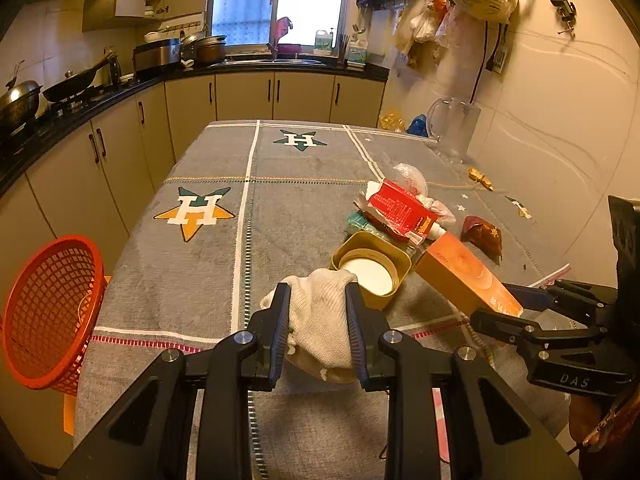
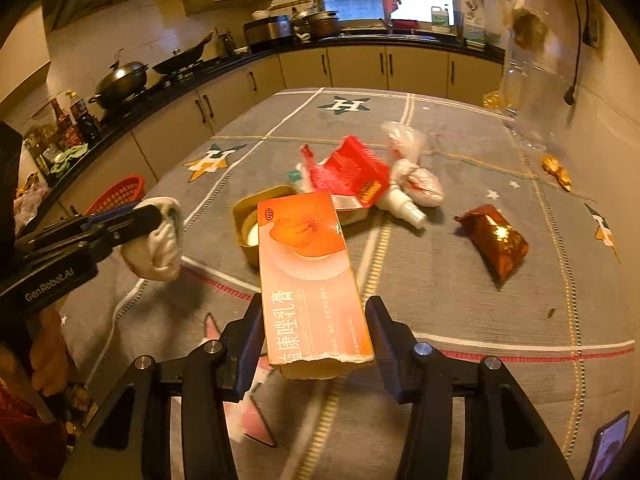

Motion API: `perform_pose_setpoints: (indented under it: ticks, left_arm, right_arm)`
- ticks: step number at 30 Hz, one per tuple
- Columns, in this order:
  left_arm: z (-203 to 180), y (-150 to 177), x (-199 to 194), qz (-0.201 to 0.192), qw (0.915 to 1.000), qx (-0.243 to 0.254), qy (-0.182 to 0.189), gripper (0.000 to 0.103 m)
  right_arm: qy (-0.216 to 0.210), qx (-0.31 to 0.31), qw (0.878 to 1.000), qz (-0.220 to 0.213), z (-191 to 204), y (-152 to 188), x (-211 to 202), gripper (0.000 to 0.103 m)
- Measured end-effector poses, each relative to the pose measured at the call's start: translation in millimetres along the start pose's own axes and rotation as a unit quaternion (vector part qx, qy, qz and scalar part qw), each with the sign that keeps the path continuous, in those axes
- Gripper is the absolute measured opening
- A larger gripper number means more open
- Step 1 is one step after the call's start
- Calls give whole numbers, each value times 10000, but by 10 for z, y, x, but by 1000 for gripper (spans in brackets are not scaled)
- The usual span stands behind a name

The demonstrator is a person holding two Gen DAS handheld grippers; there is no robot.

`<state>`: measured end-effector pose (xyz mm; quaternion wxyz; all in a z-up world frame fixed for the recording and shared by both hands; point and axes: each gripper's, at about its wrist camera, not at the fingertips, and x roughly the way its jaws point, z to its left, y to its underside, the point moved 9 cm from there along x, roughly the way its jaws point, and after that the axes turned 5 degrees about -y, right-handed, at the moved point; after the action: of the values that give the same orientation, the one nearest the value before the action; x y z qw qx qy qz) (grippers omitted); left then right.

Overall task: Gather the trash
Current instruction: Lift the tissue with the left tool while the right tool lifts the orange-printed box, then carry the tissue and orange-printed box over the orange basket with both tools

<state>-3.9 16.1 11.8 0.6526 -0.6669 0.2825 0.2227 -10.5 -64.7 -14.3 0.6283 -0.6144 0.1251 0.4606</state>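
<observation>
Gripping a crumpled off-white cloth (image 1: 320, 320), the left gripper (image 1: 318, 322) hung low over the near part of the desk (image 1: 200, 280), its fingers (image 1: 280, 320) narrow and pressed into the fabric on both sides. The cloth bulged out above and below the pads, lifted just clear of the grey star-patterned tablecloth. Just beyond it sat a shallow gold tin (image 1: 372, 268) with a pale round inside.

The right gripper (image 2: 316, 340) held a long orange medicine box (image 2: 312, 276) by its torn near end, the fingers (image 2: 252, 332) set at a middling width against the box's two long sides. The box pointed away from the camera, its far end raised over the gold tin.

Further back on the desk lay the remaining litter in a loose heap: a torn red carton (image 2: 352, 172), a small white bottle (image 2: 404, 204) on its side touching it, and knotted clear plastic bags (image 2: 416, 176) just behind. A shiny dark red snack packet (image 2: 492, 236) lay apart to the right, and gold foil wrappers (image 2: 556, 172) lay near the wall.

A red mesh basket (image 1: 52, 312) stood tilted beside the desk's left edge, its mouth facing the desk. A clear pitcher (image 1: 456, 128) stood at the far right corner.
</observation>
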Motion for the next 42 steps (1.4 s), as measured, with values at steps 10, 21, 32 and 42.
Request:
perform_pose_setpoints:
  ticks: [10,21,32,42]
  left_arm:
    - [105,6,-41,-34,10000,-74,-43,26]
    - [230,-1,-91,-98,9997,-218,-61,26]
    - [381,9,-158,-168,9992,-355,-91,26]
    - [537,7,-199,-227,9984,-495,-140,26]
  right_arm:
    - [-109,-176,9998,26,212,-84,55,54]
    - [-177,-342,9992,93,373,-127,117,54]
    - [-259,-499,9983,132,560,-177,170,54]
    - [-275,-672,9972,154,737,-227,236,54]
